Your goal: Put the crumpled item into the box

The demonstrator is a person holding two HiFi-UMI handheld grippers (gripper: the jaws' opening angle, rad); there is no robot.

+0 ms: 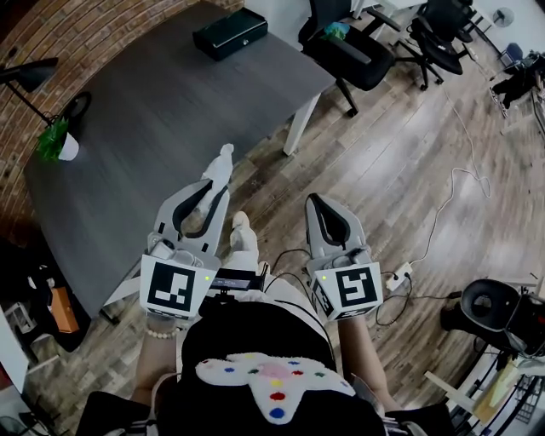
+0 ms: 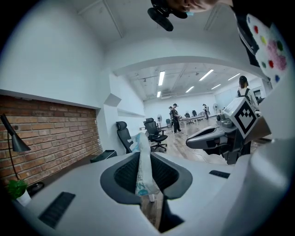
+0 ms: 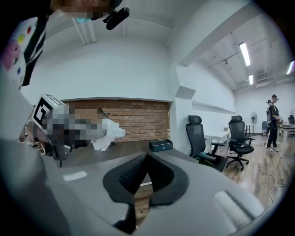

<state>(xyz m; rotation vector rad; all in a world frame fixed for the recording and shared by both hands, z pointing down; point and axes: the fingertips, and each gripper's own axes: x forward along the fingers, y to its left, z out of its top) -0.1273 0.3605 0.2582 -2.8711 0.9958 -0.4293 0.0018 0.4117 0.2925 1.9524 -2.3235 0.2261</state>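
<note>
A: Surface and room?
B: Dark grey matte bench (image 1: 170,111), flat top, white leg, fills the upper left of the head view. Brick wall (image 1: 77,25) runs along the top-left corner. Wood-plank floor (image 1: 409,170) to the right. Black mesh office chairs (image 1: 353,51) at top centre-right. White power strip (image 1: 397,277) with its cable on the planks, lower right.
A: On the bench?
B: Box (image 1: 230,32): dark, rectangular, hard-sided, lid closed, at the bench's top-centre corner. Small green plant (image 1: 55,140) in a white pot and a black lamp (image 1: 30,75) at the left edge.
A: Crumpled item (image 2: 144,166)?
B: White, thin, wrinkled film with some teal print. Pinched in the left gripper (image 1: 215,194). Its fingers (image 2: 123,177) are nearly closed, with the ribbed black pads pressing it from both sides. It sticks out past the tips at frame centre, at the bench's near edge. Well apart from the box.
A: Right gripper (image 1: 317,204)?
B: Over the floor, lower centre-right. Fingers (image 3: 126,177) fully together, nothing between them.
</note>
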